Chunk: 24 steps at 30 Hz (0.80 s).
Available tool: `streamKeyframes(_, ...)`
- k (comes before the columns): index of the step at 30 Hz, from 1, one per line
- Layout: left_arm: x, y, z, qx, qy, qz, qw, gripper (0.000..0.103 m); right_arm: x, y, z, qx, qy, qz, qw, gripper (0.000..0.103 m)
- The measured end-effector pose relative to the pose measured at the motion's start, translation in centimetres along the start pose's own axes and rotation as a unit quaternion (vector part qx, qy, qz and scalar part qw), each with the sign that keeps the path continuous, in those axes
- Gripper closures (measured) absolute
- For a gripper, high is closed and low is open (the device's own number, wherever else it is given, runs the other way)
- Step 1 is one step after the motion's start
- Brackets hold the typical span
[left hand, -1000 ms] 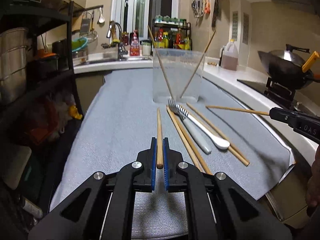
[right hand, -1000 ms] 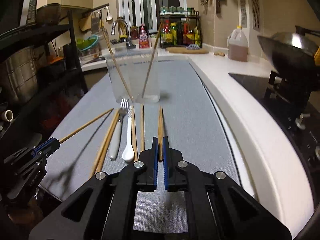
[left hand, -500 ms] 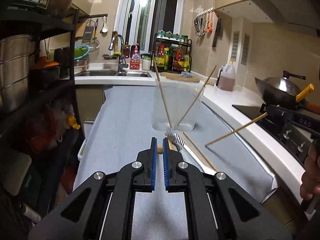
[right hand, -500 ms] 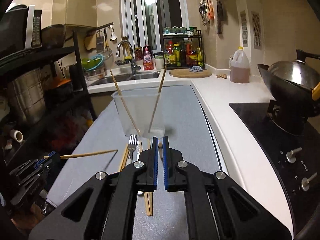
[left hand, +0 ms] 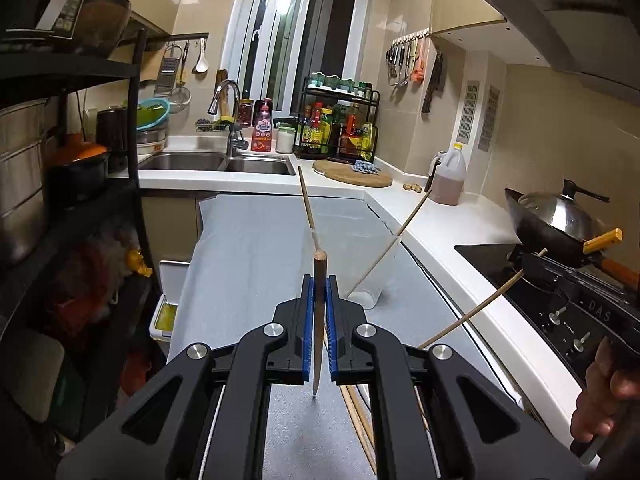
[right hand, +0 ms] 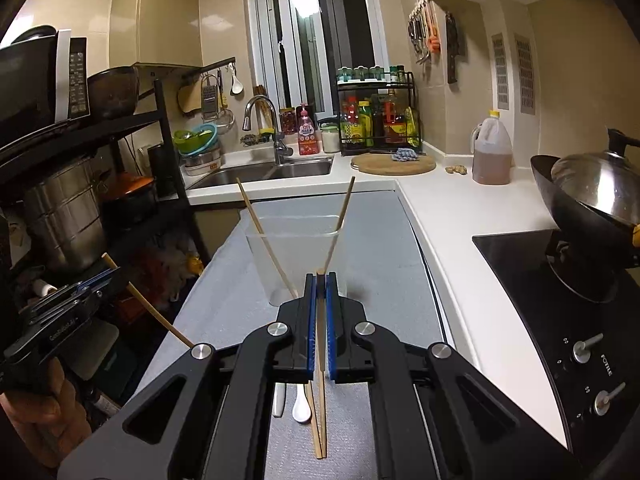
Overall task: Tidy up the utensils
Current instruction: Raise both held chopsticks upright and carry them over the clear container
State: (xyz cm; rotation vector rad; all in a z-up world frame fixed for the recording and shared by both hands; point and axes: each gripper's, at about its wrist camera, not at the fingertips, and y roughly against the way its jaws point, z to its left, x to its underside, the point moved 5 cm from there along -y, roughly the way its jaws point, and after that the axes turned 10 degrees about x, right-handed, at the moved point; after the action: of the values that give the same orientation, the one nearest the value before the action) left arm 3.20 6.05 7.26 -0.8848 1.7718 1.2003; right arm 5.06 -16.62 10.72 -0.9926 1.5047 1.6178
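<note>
My left gripper (left hand: pixel 319 280) is shut on a wooden chopstick (left hand: pixel 319 320), held steeply with its thick end up, above the grey mat (left hand: pixel 248 264). My right gripper (right hand: pixel 319 280) is shut on another chopstick (right hand: pixel 320 336), also raised; it shows from the left wrist view (left hand: pixel 480 308). A clear plastic cup (right hand: pixel 296 256) stands ahead with two chopsticks (right hand: pixel 264 236) leaning in it. On the mat below lie more chopsticks (right hand: pixel 320 420), a white spoon (right hand: pixel 301 408) and a pale utensil handle (right hand: pixel 279 400), partly hidden by my fingers.
A sink (left hand: pixel 216 162) with a tap is at the back. A black shelf rack (left hand: pixel 60 200) with pots stands left. A stove with a wok (left hand: pixel 560 220) is right. An oil jug (left hand: pixel 448 178), cutting board (left hand: pixel 356 174) and bottle rack (left hand: pixel 340 128) sit on the white counter.
Both grippers rose from the mat, each lifting its chopstick. The chopsticks tipped from lying flat to steeply upright. The cup now sits lower and nearer in both views.
</note>
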Motion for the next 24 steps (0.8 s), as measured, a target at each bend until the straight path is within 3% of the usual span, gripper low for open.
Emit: streamKeyframes(24,-4.8,-1.0,2.0,-0.004,0.026,0.029,0.9992,0.097,-6.1,-1.5,2.9,-0.025,0.003,0.001,1.0,0.098)
